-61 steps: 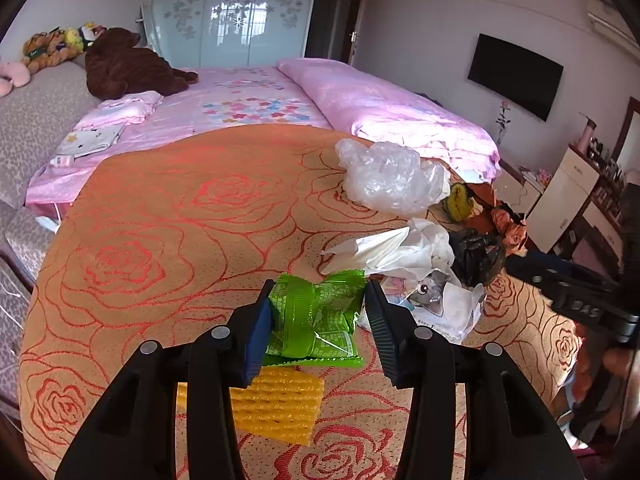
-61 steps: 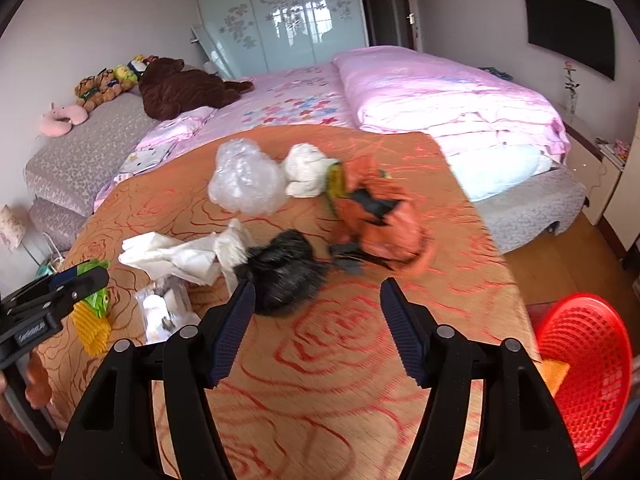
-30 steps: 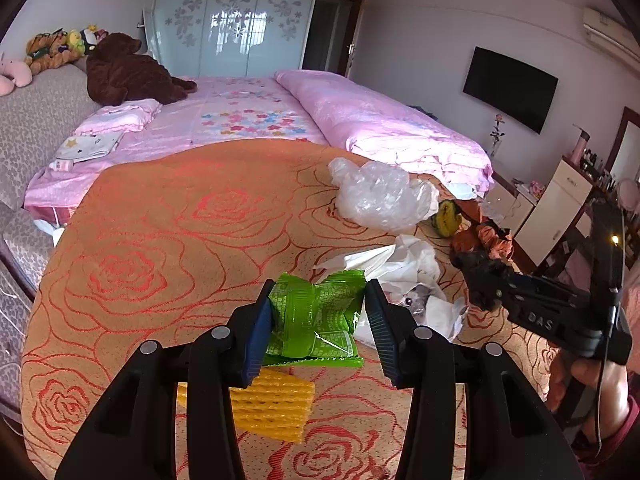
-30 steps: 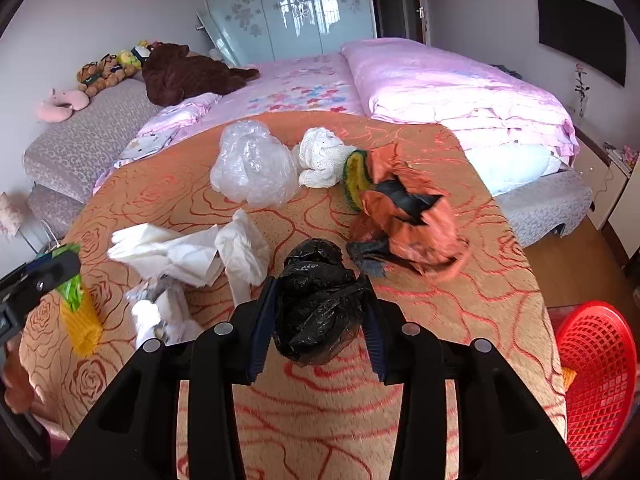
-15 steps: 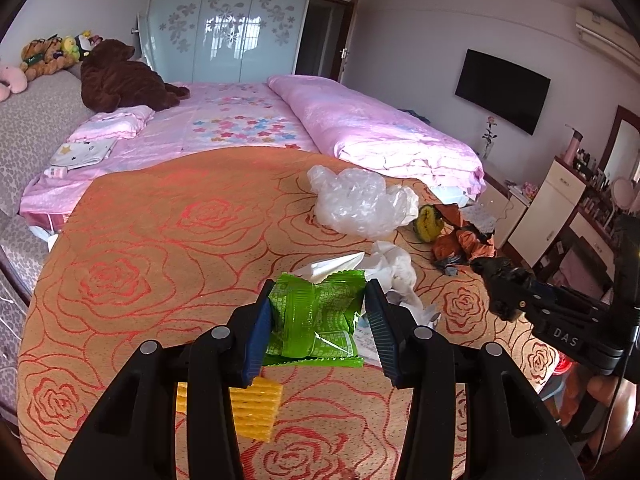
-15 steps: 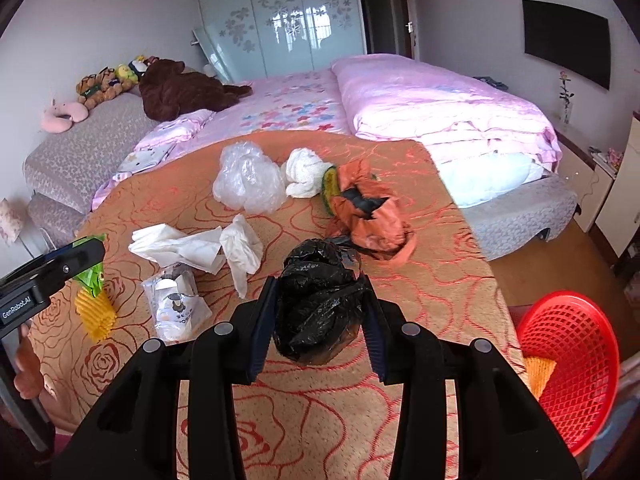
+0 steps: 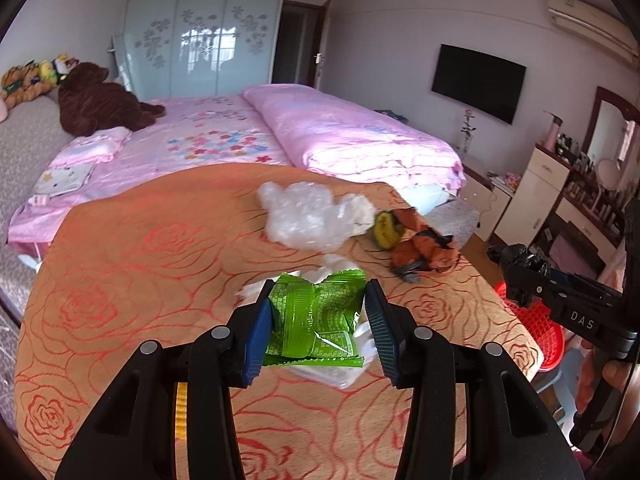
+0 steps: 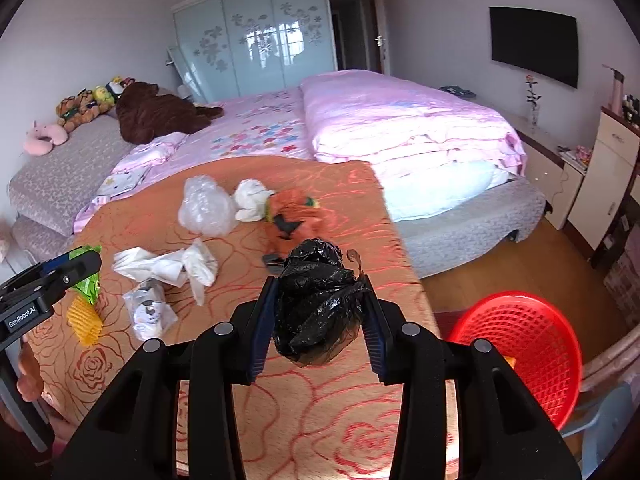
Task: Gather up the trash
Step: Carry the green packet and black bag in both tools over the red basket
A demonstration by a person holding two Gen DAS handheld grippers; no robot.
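My left gripper [image 7: 318,330] is shut on a green snack wrapper [image 7: 318,318], held above the orange rose-patterned cloth [image 7: 140,248]. My right gripper [image 8: 320,328] is shut on a crumpled black plastic bag [image 8: 318,304], lifted off the cloth [image 8: 304,408]. A red mesh basket [image 8: 524,344] stands on the floor to the right of the cloth's edge. Still on the cloth lie a clear plastic wad [image 8: 206,208], white paper and tissue [image 8: 168,266], an orange bag [image 8: 292,210], a small printed packet [image 8: 150,314] and a yellow ridged piece [image 8: 84,322].
A pink bed [image 8: 400,120] with plush toys [image 8: 160,114] lies beyond the cloth. A white dresser [image 8: 600,176] stands at the right, with wooden floor [image 8: 520,256] between it and the bed. In the left wrist view the right gripper [image 7: 516,272] shows at the right edge, over the basket [image 7: 538,326].
Both grippers have risen and drawn back from the cloth with their loads. The basket shows larger in the right wrist view. In the left wrist view the right gripper has swung to the right.
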